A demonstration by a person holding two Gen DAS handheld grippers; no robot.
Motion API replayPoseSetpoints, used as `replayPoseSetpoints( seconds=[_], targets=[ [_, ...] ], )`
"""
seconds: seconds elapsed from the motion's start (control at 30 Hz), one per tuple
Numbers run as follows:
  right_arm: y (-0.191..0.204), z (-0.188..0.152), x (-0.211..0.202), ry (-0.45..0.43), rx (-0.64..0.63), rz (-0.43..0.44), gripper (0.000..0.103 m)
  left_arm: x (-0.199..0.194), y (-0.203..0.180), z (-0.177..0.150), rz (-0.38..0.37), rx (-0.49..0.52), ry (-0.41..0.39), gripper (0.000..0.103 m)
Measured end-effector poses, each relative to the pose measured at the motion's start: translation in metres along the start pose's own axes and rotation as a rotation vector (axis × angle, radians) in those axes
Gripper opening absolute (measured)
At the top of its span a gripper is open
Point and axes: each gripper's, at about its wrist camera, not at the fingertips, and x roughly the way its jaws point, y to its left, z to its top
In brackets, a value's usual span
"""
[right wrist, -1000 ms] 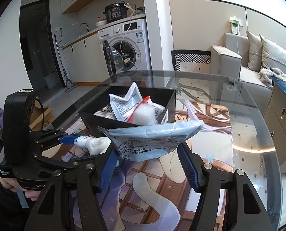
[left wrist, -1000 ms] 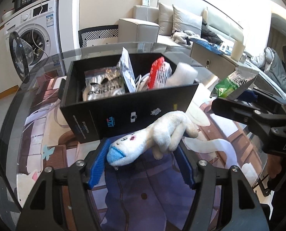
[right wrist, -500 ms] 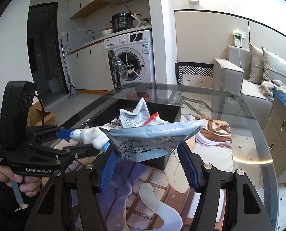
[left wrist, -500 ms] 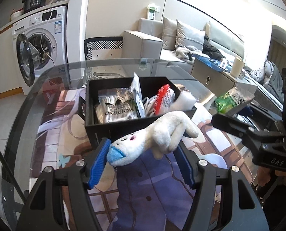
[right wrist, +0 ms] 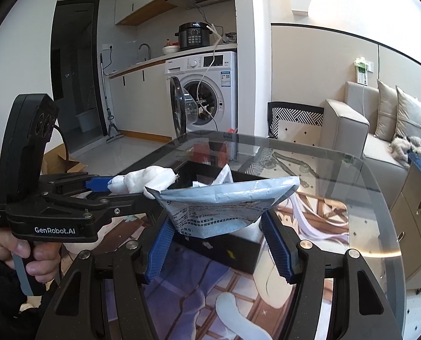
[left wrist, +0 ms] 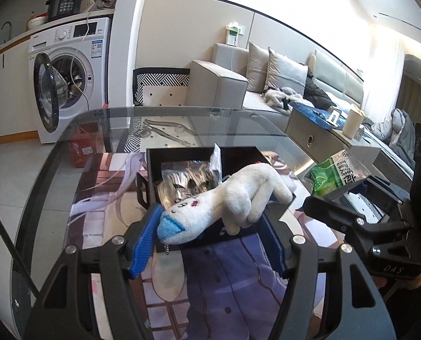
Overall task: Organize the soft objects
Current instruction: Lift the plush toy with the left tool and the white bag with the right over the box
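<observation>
My left gripper [left wrist: 210, 243] is shut on a white plush toy with a blue end [left wrist: 224, 201], held above the near wall of a black box [left wrist: 150, 181]. The toy also shows in the right wrist view [right wrist: 145, 180]. My right gripper [right wrist: 219, 243] is shut on a pale blue and white soft packet [right wrist: 227, 206], held above the black box [right wrist: 233, 249]. In the left wrist view the packet's green face [left wrist: 338, 175] shows at right. The box holds silver and white packets [left wrist: 187, 178].
The box stands on a round glass table [left wrist: 102, 130] with a printed mat [left wrist: 238, 289]. A washing machine with its door open [left wrist: 68, 85] stands beyond the table. A sofa [left wrist: 238, 85] and a low cabinet [left wrist: 318, 138] are at right.
Both grippers have risen and pulled back from the box with their loads still held; the box now looks lower and farther away in both views.
</observation>
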Motion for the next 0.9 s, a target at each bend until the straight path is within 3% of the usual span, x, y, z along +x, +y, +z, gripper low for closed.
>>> replayPoseSetpoints(
  seconds=[0.9],
  targets=[
    [-0.006, 0.035, 0.049, 0.053, -0.034, 0.0, 0.064, 0.031, 0.024, 0.03, 0.074, -0.09, 0.004, 0.066]
  ],
)
